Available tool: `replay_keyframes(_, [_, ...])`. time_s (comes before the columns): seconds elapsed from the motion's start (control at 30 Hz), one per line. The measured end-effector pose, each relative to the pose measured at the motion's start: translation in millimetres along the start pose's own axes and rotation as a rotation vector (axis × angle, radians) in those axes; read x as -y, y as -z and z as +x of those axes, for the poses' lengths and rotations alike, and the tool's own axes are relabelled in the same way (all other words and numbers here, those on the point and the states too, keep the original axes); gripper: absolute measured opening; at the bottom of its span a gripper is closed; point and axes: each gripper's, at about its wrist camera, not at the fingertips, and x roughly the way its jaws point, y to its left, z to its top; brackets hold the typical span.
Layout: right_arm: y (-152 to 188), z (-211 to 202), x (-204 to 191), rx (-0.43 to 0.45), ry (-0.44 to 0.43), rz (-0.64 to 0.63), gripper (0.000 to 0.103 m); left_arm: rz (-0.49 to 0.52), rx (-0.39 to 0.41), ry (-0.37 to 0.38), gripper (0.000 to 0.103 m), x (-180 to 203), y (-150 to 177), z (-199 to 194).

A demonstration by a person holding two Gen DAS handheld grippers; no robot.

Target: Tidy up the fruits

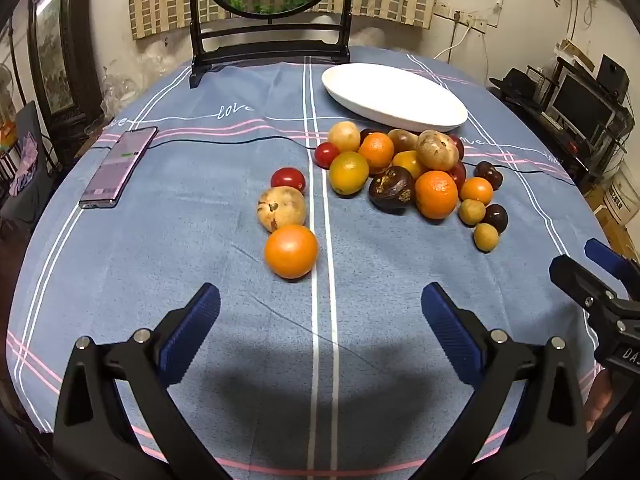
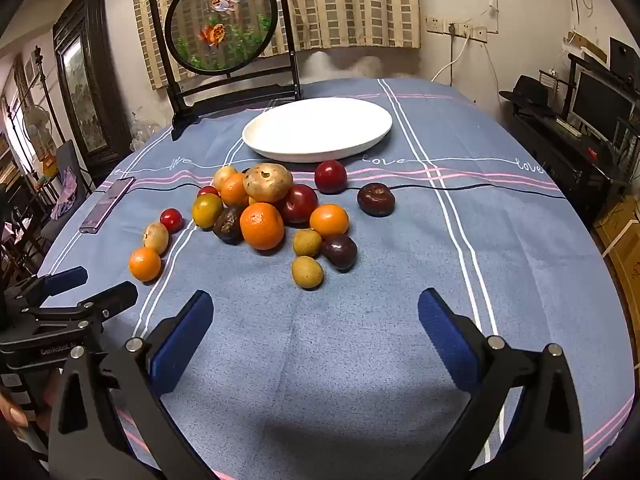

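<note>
Ahead of the left gripper [image 1: 320,312], its fingers spread wide and empty, an orange [image 1: 291,251] lies on the blue striped tablecloth [image 1: 180,248]. Beyond the right gripper [image 2: 316,316], likewise wide and empty, piled fruits [image 2: 264,208] sit before a white plate [image 2: 317,129]; checked curtains [image 2: 348,4] hang behind.

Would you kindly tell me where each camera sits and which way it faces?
Left wrist: rides the left gripper, facing the fruit pile and white plate; own open jaws show, right gripper at right edge.
Right wrist: rides the right gripper, facing the same pile, plate ahead; open jaws, left gripper at left edge.
Shared: plate, phone, round screen.
</note>
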Motion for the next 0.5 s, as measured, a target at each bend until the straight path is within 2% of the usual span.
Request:
replay_keyframes(0.3, [1.1, 1.1, 0.1, -0.012, 0.004, 0.009, 0.102, 0.014, 0.04, -0.015, 0.101, 3.6, 4.2, -6.4])
replay_keyframes(0.5, [-1.0, 5.7, 0.1, -0.029, 0.012, 0.007, 0.102, 0.02, 0.031, -0.012, 0.101, 4.6, 3.4, -6.9])
